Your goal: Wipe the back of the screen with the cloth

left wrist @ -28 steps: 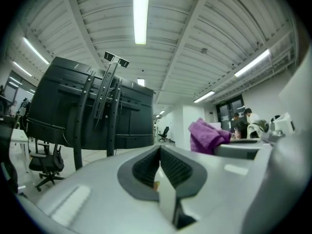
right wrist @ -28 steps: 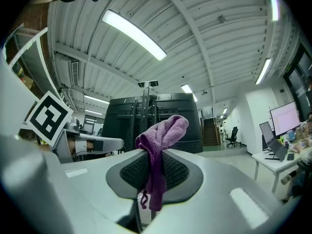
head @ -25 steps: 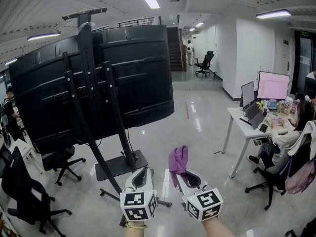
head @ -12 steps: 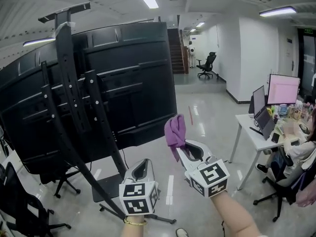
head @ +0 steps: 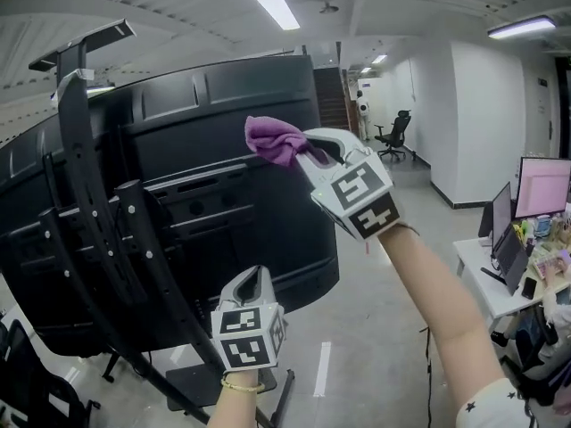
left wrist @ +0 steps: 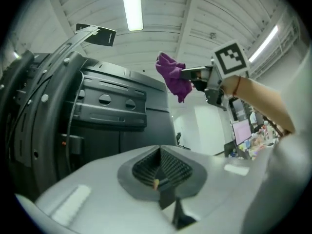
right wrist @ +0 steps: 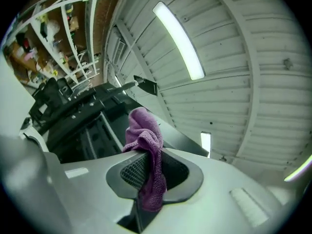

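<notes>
Tightly between right fingers [right wrist: 129, 172], purple cloth [right wrist: 145, 136]

ceiling light [head: 272, 3] | far office chair [head: 393, 135] | lit monitor [head: 543, 185] | white desk [head: 478, 273]

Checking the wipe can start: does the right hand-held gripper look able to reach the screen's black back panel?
Probably yes: the right hand-held gripper holds the purple cloth close to the screen's black back panel, nothing visible between.
</notes>
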`<state>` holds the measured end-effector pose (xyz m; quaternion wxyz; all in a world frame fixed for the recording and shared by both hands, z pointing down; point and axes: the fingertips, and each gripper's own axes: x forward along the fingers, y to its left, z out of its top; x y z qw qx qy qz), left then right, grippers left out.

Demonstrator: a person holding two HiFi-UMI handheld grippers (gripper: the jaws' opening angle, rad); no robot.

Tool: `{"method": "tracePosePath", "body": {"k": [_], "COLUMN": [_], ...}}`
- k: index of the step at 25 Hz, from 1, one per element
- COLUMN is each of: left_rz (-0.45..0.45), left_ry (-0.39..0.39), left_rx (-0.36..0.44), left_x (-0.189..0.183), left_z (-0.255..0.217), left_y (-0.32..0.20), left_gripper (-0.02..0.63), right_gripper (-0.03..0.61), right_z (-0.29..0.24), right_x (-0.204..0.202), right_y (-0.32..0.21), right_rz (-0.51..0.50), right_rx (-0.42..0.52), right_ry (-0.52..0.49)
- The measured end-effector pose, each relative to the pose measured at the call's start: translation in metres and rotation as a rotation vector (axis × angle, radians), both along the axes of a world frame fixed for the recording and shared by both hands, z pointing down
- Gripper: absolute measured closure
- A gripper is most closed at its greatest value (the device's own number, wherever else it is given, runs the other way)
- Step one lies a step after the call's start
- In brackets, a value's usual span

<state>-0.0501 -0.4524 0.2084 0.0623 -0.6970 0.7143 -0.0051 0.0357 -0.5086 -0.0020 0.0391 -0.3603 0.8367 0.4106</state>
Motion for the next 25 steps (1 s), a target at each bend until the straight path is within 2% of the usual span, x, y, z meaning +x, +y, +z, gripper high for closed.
{"method": "tracePosePath", "body": {"k": [2, 5, 6, 12, 15, 19, 25], "left_rz": [-0.013, -0.017, -0.025, -0.089, -0.102, -0.108, -0.114], "left_ry": [-0.002, 0.013, 0.012, -0.001, -0.001, 0.016, 0.024], "left_rx": [0.014, 0.022, 0.022, 0.024, 0.024, 0.034, 0.029], "left_x": [-0.007, -0.016, -0.02, -0.041, -0.044, -0.044, -0.042], "left_z": [-0.01, -0.013, -0.013, -0.007, -0.003, 0.003, 0.021], "left_y": [-0.02, -0.044, -0.051, -0.073, -0.076, -0.076, -0.082], "left_gripper": [0.606, 0.606, 0.606, 0.606, 0.606, 0.606, 0.606], "right_gripper": [0.525, 0.526, 0.526, 0.528, 0.528, 0.529, 0.529], "right_z": [-0.036, -0.08, -0.092, -0.133, -0.121, -0.087, -0.005], "right_x": [-0.014, -0.032, -0.038, -0.066, -0.069, -0.07, -0.074], "right_y": [-0.025, -0.058, -0.069, -0.122, -0.142, -0.137, -0.136], "right_rz": [0.058, 0.199, 0.233, 0.278, 0.294, 0.262, 0.271], "right_rx": [0.104, 0.29, 0.324, 0.298, 0.281, 0.328, 0.386], "right_ry": [0.026, 0.09, 0.1, 0.063, 0.06, 0.085, 0.23]}}
